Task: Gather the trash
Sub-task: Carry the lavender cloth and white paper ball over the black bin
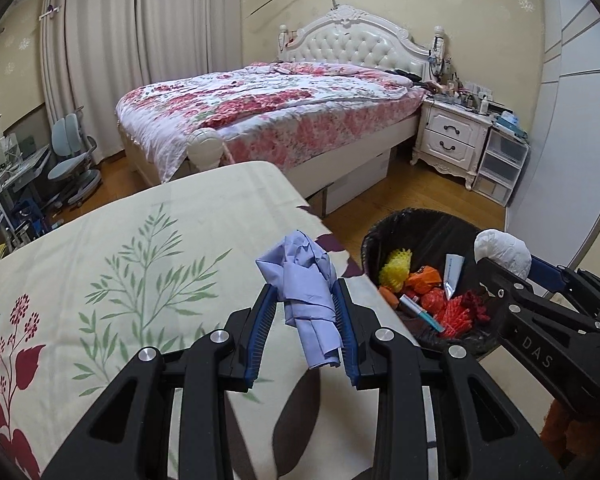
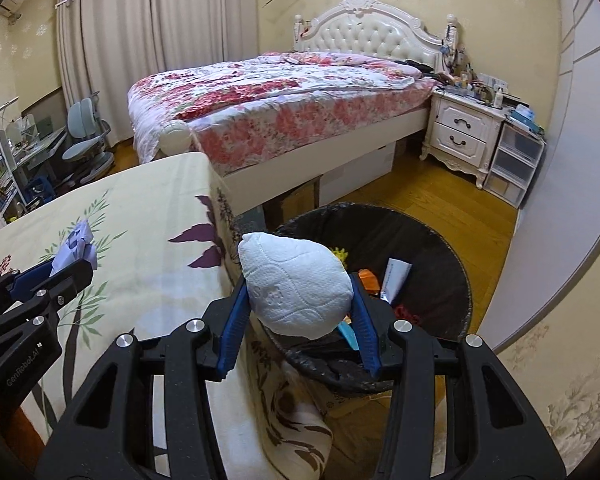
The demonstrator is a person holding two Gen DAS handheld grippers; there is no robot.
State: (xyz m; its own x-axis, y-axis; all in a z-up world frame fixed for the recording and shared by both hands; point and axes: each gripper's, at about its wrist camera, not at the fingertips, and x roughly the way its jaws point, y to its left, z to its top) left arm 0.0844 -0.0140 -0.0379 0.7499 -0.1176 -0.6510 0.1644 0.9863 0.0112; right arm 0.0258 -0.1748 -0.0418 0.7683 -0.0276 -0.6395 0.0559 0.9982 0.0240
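My right tool (image 2: 298, 300) grips the white paper wad (image 2: 298, 286) over the bin (image 2: 456, 280); my left tool (image 1: 306, 312) clamps blue paper (image 1: 306, 280) above the surface's (image 1: 100, 240) right edge. Centre each before releasing.

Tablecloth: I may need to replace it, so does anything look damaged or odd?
Yes. In the left wrist view the tablecloth has a ragged, torn-looking edge at its far right corner beside the trash bin, just beyond the blue wad in the left gripper. Nothing looks spilled.

Left gripper (image 1: 306, 300) and right gripper (image 2: 300, 300) both clamped, seemingly level
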